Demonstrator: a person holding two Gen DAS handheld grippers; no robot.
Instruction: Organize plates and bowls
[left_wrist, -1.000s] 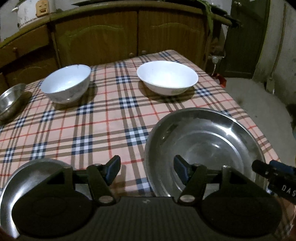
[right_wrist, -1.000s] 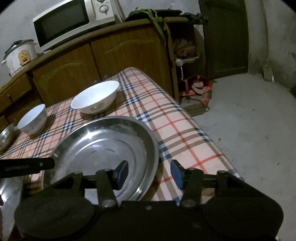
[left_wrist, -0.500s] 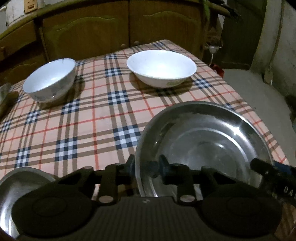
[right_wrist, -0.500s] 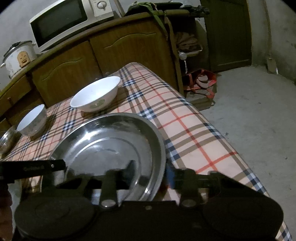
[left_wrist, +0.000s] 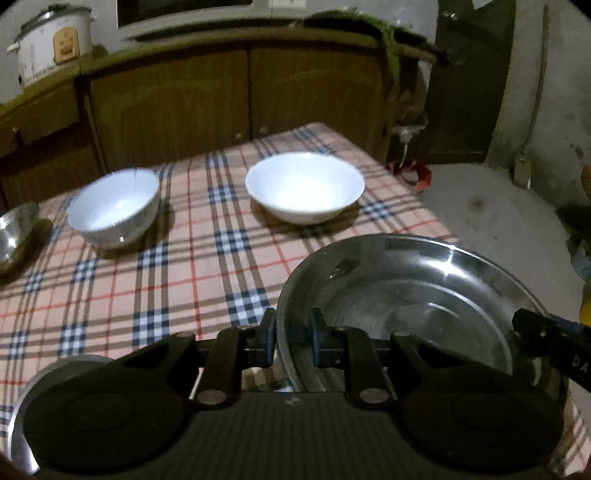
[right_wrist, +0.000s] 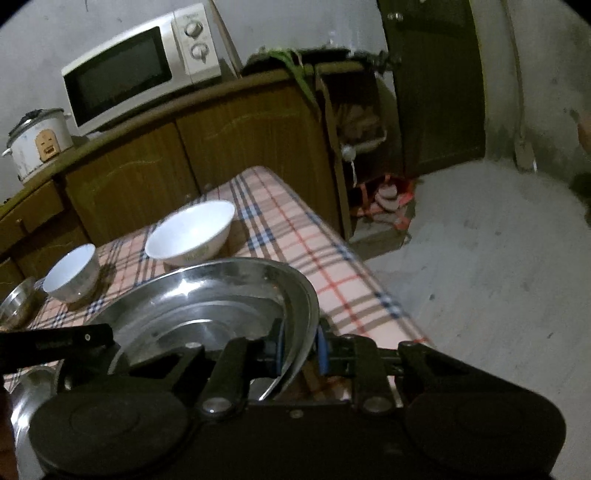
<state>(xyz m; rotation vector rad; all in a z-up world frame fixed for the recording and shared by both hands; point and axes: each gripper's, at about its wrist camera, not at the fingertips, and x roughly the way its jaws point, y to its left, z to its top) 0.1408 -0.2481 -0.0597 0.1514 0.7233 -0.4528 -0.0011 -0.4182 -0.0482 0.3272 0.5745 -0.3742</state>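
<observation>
A large steel plate (left_wrist: 424, 295) hangs just above the checked tablecloth (left_wrist: 177, 280), held at two sides. My left gripper (left_wrist: 291, 339) is shut on its left rim. On the right rim sits my right gripper (right_wrist: 301, 349), jaws still closing, blue pads pressing either side of the plate (right_wrist: 207, 306). Beyond stand a wide white bowl (left_wrist: 304, 186) and a deeper white bowl (left_wrist: 112, 205). A small steel bowl (left_wrist: 14, 232) sits at the far left edge. A second steel plate (left_wrist: 79, 361) lies under my left gripper, mostly hidden.
The table's right edge (right_wrist: 369, 280) drops to a concrete floor (right_wrist: 480, 277). Wooden cabinets (left_wrist: 207, 107) stand behind the table, with a microwave (right_wrist: 136, 70) and a rice cooker (right_wrist: 37, 142) on top. Red sandals (right_wrist: 388, 199) lie by the cabinet's end.
Both grippers went from open to closed on the steel plate's rim. Both then rose, and the plate came up off the cloth with them.
</observation>
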